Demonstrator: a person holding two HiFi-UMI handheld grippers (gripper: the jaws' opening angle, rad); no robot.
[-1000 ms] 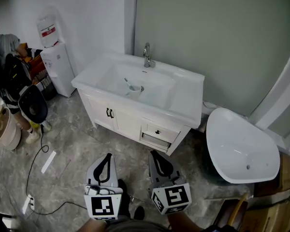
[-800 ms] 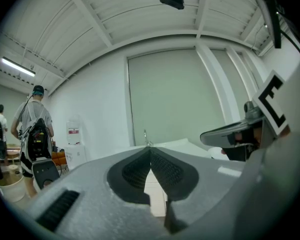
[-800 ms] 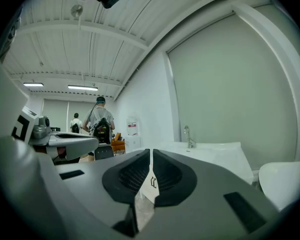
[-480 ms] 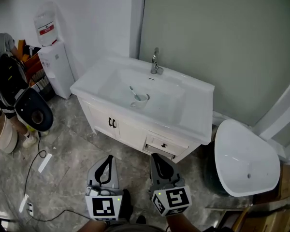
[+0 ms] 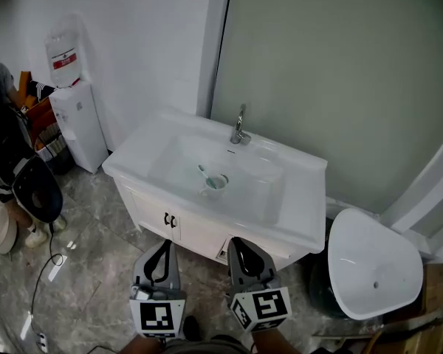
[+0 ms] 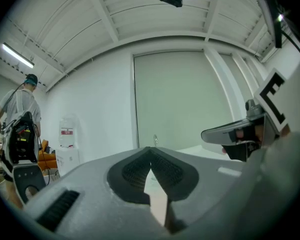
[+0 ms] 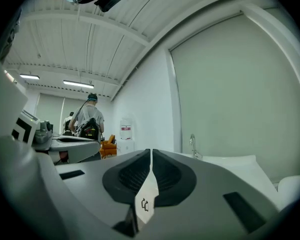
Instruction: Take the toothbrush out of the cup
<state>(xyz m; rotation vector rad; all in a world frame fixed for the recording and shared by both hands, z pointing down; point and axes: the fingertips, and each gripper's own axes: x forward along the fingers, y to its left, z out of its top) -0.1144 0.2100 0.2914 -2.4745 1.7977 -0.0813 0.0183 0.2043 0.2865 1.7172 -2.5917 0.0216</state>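
Both claws were closed and empty. The left claw (image 5: 161,245) and right claw (image 5: 244,243) were held level, side by side, well short of the sink (image 5: 304,205). The toothbrush (image 5: 204,172) leaned in the cup (image 5: 216,183), which stood in the basin below the tap (image 5: 240,127). Risks, as judged: a claw arriving closed would knock the cup over; a pull off the handle's lean — or a grip catching the rim — could drag or tip the light cup
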